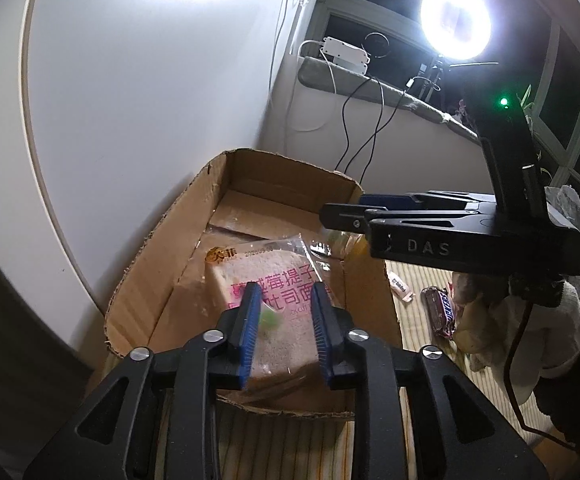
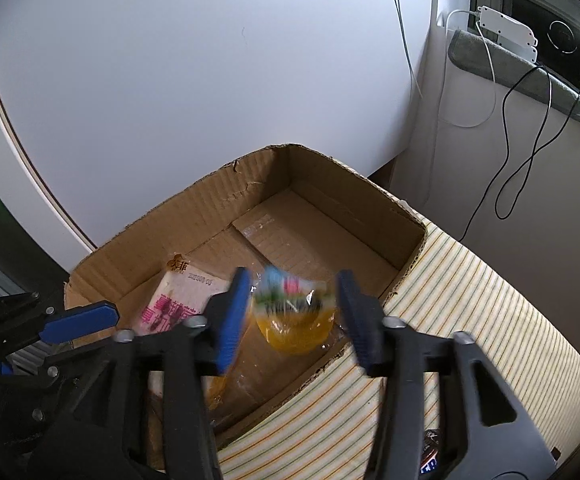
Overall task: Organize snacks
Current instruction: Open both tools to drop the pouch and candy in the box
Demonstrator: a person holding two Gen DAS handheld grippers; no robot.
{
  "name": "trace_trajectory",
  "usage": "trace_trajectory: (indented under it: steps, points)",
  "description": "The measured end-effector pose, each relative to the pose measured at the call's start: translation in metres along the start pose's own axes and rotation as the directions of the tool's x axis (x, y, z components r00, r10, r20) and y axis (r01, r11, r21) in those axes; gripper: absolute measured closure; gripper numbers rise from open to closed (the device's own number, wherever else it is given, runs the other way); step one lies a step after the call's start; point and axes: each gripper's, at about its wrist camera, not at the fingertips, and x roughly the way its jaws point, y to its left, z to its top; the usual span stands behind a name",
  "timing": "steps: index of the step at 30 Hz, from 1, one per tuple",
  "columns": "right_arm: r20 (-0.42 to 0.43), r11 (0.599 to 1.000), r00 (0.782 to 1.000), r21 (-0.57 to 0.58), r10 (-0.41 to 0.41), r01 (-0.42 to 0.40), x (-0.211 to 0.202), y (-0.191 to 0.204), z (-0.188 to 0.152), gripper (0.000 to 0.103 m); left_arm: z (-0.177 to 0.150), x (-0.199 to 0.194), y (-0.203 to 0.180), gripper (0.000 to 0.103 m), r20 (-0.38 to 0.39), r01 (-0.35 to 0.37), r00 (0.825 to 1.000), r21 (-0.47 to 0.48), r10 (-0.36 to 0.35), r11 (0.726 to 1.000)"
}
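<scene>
An open cardboard box (image 1: 162,280) stands on a striped mat against a white wall. A clear packet of sliced bread (image 1: 250,268) with pink print lies inside it. My left gripper (image 1: 286,286) hovers over the bread, open, its blue pads clear of the packet. In the right wrist view a blurred yellow jelly cup (image 2: 294,320) shows between the pads of my right gripper (image 2: 293,273), which is open and not touching it. The bread (image 2: 178,300) lies left of the cup. The right gripper (image 1: 342,210) reaches over the box's right wall.
A Snickers bar (image 1: 442,312) and a small white packet (image 1: 400,286) lie on the striped mat (image 2: 470,280) right of the box. A white-gloved hand (image 1: 562,320) holds the right gripper. A ring light (image 1: 456,24), a power strip (image 1: 346,54) and cables are behind.
</scene>
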Motion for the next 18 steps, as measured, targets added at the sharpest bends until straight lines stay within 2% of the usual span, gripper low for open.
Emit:
trace_trajectory:
  steps: [1, 3, 6, 18]
  points:
    - [0.007, 1.0, 1.0, 0.0, -0.004, 0.004, -0.001, 0.0, 0.0, 0.027, 0.0, 0.0, 0.0, 0.072, -0.001, 0.001, 1.0, 0.001, -0.001, 1.0]
    - [0.028, 1.0, 1.0, 0.001, -0.006, 0.006, -0.005, -0.001, 0.001, 0.02, -0.001, 0.0, -0.001, 0.064, 0.0, -0.002, 1.0, 0.001, 0.002, 1.0]
    - [0.025, 1.0, 1.0, 0.006, -0.01, 0.01, -0.007, -0.002, 0.002, 0.02, -0.001, 0.0, -0.001, 0.057, 0.002, -0.003, 1.0, -0.001, 0.003, 1.0]
    - [0.021, 0.999, 0.999, 0.018, -0.033, 0.033, -0.022, -0.014, -0.007, 0.02, -0.002, -0.003, -0.014, 0.056, 0.002, 0.008, 1.0, 0.019, -0.008, 1.0]
